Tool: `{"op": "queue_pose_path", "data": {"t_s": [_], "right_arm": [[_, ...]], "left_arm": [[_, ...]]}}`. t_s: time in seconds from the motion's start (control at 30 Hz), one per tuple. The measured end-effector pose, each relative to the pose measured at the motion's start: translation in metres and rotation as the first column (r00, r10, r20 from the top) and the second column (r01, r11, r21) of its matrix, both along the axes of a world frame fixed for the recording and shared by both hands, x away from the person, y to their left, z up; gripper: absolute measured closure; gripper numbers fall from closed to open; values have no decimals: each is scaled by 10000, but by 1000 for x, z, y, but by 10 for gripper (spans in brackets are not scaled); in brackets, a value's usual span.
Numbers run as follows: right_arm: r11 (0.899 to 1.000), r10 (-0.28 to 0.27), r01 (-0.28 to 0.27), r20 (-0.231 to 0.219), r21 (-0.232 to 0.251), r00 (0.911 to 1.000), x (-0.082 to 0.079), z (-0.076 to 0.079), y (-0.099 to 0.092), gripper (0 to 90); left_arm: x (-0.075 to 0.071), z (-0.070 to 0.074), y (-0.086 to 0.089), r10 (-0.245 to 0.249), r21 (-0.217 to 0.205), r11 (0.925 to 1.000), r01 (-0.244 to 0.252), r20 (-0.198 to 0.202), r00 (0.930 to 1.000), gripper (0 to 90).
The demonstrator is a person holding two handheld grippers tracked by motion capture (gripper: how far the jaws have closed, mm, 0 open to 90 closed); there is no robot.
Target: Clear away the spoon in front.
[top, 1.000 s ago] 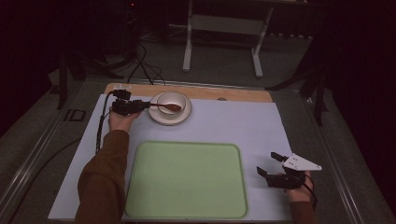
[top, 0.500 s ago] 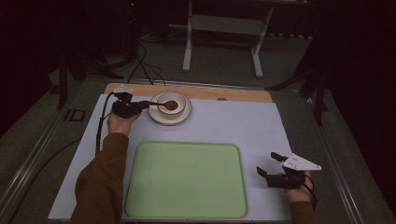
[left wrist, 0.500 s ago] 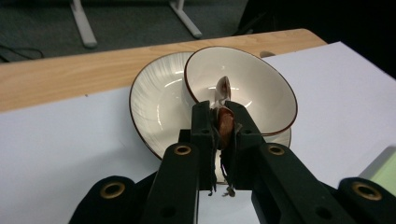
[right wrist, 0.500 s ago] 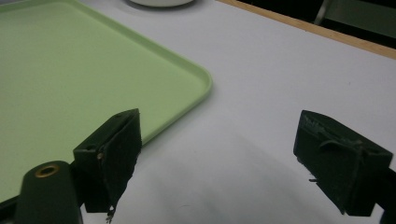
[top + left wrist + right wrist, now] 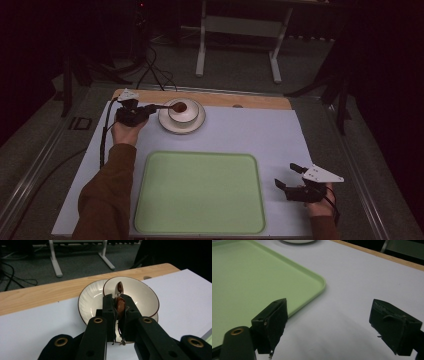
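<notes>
High view looks down on a white-covered table with a wooden edge along its far side, where the left gripper reaches from the left toward a white bowl that sits on a white plate near the far left of the table. A brown spoon is pinched between the left gripper's fingers; its jaws have just been closing, and they now press together on the spoon's handle with the spoon's brown bowl end over the white bowl's rim on the left side. In the left gripper view the two black fingers stand nearly together, with the reddish-brown handle of the spoon clamped between the pads and its far end pointing into the bowl, which rests on the ribbed plate. A pale green tray lies on the near middle of the table, well apart from the bowl and plate. The right gripper rests low at the near right, just beside the tray's right edge. The right gripper view shows its fingers spread wide with bare white table between them and the tray's rounded corner to one side.
</notes>
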State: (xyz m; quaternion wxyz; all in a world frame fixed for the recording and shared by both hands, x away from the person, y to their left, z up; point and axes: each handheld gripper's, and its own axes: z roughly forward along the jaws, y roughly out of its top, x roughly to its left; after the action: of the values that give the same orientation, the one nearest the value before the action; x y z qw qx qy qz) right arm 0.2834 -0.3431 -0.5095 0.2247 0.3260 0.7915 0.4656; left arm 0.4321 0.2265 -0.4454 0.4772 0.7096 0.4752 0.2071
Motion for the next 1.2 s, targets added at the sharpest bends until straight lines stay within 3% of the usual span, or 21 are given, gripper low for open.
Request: {"op": "queue_pose_path", "data": {"t_s": [0.3, 0.67, 0.9, 1.2], "right_arm": [[10000, 2, -2, 4, 9, 10000, 0, 0, 0, 150], [10000, 18, -18, -6, -5, 10000, 0, 0, 0, 150], [10000, 33, -33, -17, -24, 10000, 0, 0, 0, 150], [10000, 39, -39, -18, -19, 10000, 0, 0, 1, 150]], "left_arm": [[-12, 9, 1, 171, 69, 9998, -174, 416, 9990, 835], [-28, 23, 0, -40, 239, 9997, 23, 705, 9975, 835], [-39, 28, 2, -15, 196, 9998, -1, 826, 9966, 835], [-54, 35, 4, -70, 457, 9990, 29, 884, 9961, 835]]}}
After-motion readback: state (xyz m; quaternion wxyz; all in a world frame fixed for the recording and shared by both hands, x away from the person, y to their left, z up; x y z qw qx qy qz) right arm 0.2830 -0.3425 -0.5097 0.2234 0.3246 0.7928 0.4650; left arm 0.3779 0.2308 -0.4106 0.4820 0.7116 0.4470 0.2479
